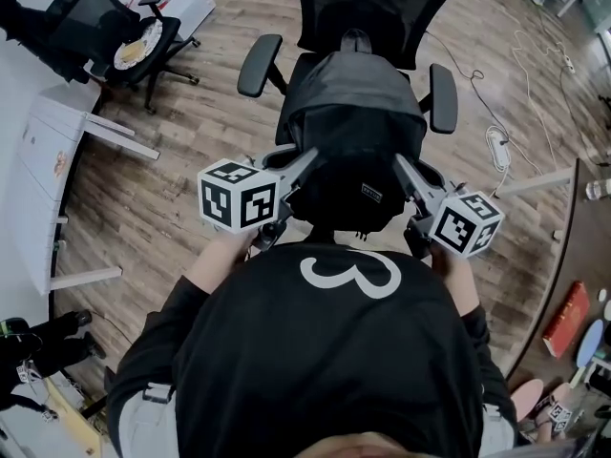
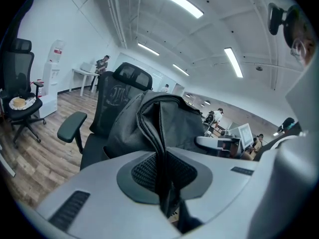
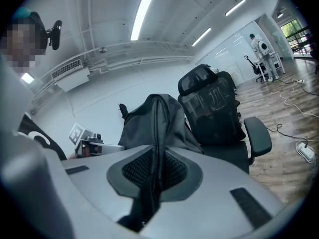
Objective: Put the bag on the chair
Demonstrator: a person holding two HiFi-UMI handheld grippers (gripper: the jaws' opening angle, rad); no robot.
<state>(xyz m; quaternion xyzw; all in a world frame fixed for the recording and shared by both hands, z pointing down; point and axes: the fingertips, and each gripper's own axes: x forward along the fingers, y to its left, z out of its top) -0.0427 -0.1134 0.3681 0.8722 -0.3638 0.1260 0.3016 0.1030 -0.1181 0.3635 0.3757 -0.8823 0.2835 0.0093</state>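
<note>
A black backpack (image 1: pixel 351 132) hangs over the seat of a black mesh office chair (image 1: pixel 377 8) straight ahead of me. My left gripper (image 1: pixel 291 194) is shut on the bag's left edge, and my right gripper (image 1: pixel 412 198) is shut on its right edge. In the left gripper view a fold of the bag (image 2: pixel 159 133) runs down between the ribbed pads (image 2: pixel 144 173), with the chair (image 2: pixel 117 98) behind it. The right gripper view shows the same: the bag (image 3: pixel 157 123) pinched between the pads (image 3: pixel 174 171) and the chair (image 3: pixel 214 108) beyond. Whether the bag rests on the seat is hidden.
A second office chair (image 1: pixel 105 27) with a plate on its seat stands at the far left beside a white table (image 1: pixel 43 151). White cables (image 1: pixel 496 132) lie on the wooden floor to the right. A dark desk edge (image 1: pixel 563 256) with a red book runs along the right.
</note>
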